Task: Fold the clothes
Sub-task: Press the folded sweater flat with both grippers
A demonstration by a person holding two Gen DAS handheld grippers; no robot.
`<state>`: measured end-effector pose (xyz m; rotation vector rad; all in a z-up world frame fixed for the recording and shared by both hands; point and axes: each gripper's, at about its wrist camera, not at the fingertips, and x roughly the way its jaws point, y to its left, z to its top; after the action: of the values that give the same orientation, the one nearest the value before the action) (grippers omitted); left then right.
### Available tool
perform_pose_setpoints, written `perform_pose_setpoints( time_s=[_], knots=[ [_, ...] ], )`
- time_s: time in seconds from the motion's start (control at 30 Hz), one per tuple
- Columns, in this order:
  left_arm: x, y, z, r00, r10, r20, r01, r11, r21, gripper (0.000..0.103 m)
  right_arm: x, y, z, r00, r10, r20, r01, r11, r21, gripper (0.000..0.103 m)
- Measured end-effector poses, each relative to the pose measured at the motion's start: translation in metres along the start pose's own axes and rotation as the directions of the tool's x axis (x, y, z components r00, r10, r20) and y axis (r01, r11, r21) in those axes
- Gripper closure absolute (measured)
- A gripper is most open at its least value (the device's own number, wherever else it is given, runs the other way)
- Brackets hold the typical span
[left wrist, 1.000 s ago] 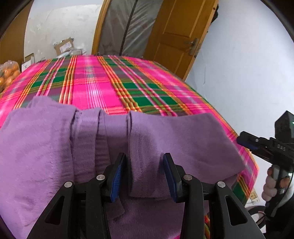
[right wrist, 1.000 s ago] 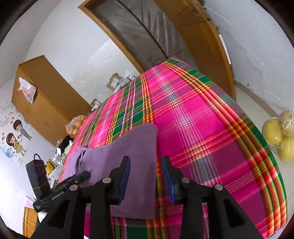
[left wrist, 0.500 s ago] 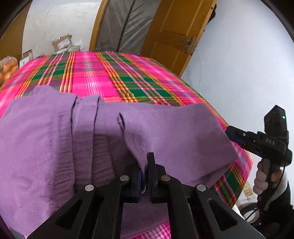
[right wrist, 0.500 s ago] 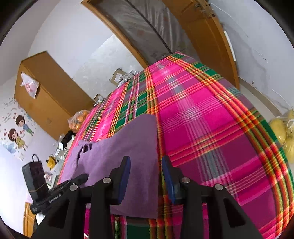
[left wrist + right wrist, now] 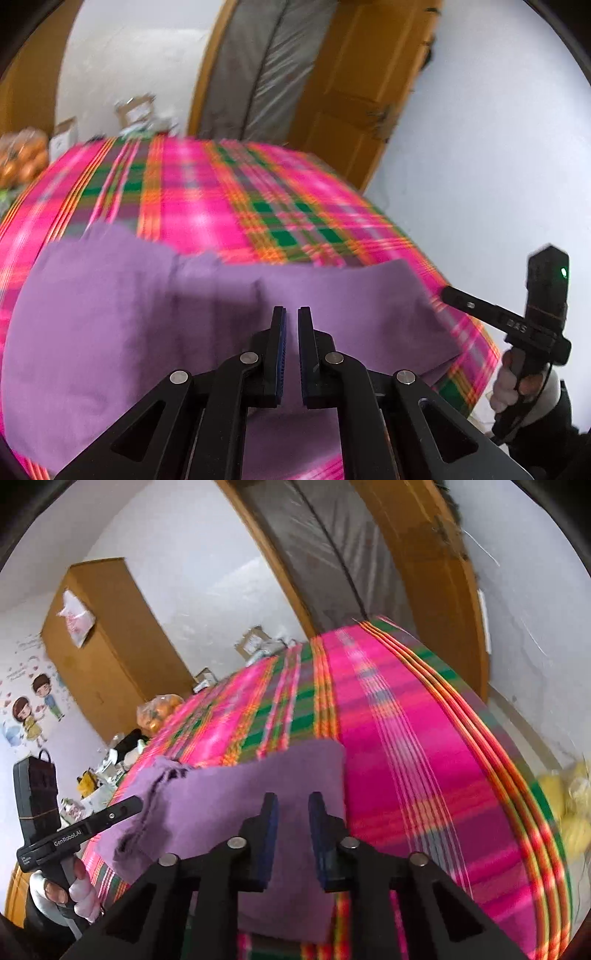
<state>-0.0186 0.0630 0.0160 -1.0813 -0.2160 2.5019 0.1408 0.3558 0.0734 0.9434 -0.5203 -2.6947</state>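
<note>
both jaws slightly apart over soft purple fleece garment on pink plaid cloth

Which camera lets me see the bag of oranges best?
The right wrist view. There the bag of oranges sits whole beside the plaid bed, fairly sharp. In the left wrist view it is squeezed against the left edge, blurred and partly cut off.

A soft, matt purple fleece cloth is lying on a woven pink plaid bedcover; the matt black plastic left tool is showing shiny metal rivets.
</note>
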Motion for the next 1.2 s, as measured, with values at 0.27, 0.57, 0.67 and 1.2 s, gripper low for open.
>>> perform_pose_setpoints(
  time_s=[0.27, 0.57, 0.67, 1.2],
  knots=[
    [0.037, -0.011, 0.019, 0.999, 0.004, -0.052, -0.003, 1.000, 0.030, 0.096, 0.060, -0.041, 0.025, 0.992, 0.013, -0.124, 0.008, 0.986, 0.168, 0.103],
    [0.040, 0.001, 0.019, 0.998, -0.050, -0.047, 0.049, 0.999, -0.023, 0.097, 0.043, -0.028, 0.020, 0.995, 0.019, -0.095, -0.008, 0.993, 0.120, 0.101],
    [0.038, -0.001, 0.017, 0.998, -0.051, -0.047, 0.050, 0.998, -0.023, 0.097, 0.033, -0.017, 0.004, 0.994, -0.044, -0.099, 0.049, 0.997, 0.054, 0.101],
    [0.039, -0.005, 0.017, 0.999, -0.022, -0.050, 0.022, 1.000, 0.004, 0.097, 0.010, 0.011, -0.035, 0.977, -0.202, -0.065, 0.192, 0.971, -0.142, 0.101]
  ],
)
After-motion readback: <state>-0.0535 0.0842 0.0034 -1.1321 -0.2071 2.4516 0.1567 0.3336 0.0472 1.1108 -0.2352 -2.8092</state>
